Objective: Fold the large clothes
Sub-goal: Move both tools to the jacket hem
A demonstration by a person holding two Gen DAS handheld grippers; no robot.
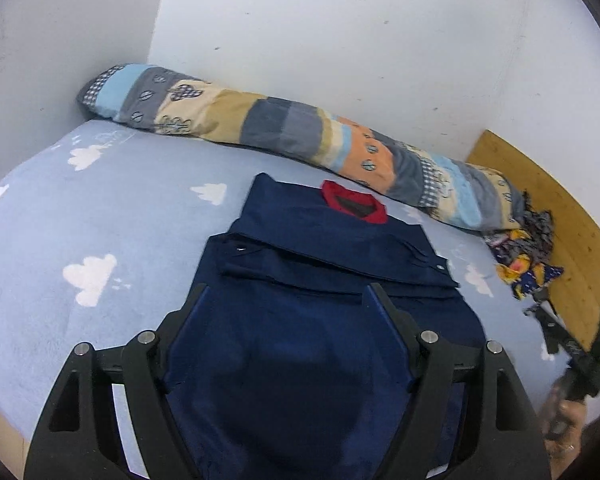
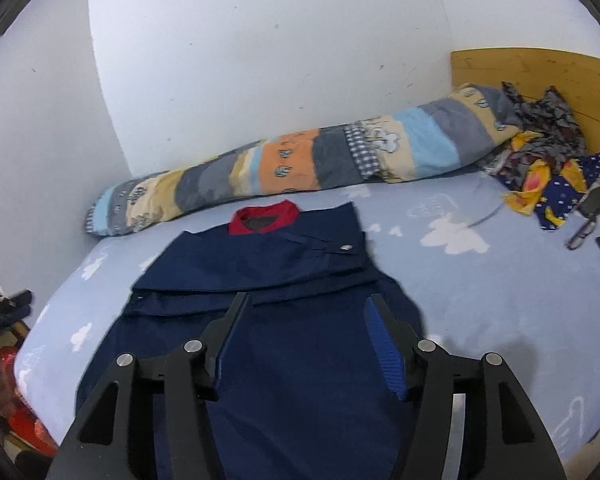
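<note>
Lying flat on the bed (image 2: 480, 292), the navy garment (image 1: 300, 320) has its red collar (image 1: 354, 202) toward the far edge, near the striped bolster (image 1: 280, 128) along the wall, with both sleeves folded across its chest. The left tongs (image 1: 286, 296) hang over its lower half, jaws wide apart and gripping nothing. The right tongs (image 2: 308, 304) hover likewise above the cloth, jaws parted and empty. A crumpled patterned cloth (image 2: 548, 160) sits at the far right corner by the wooden headboard (image 2: 540, 72).
</note>
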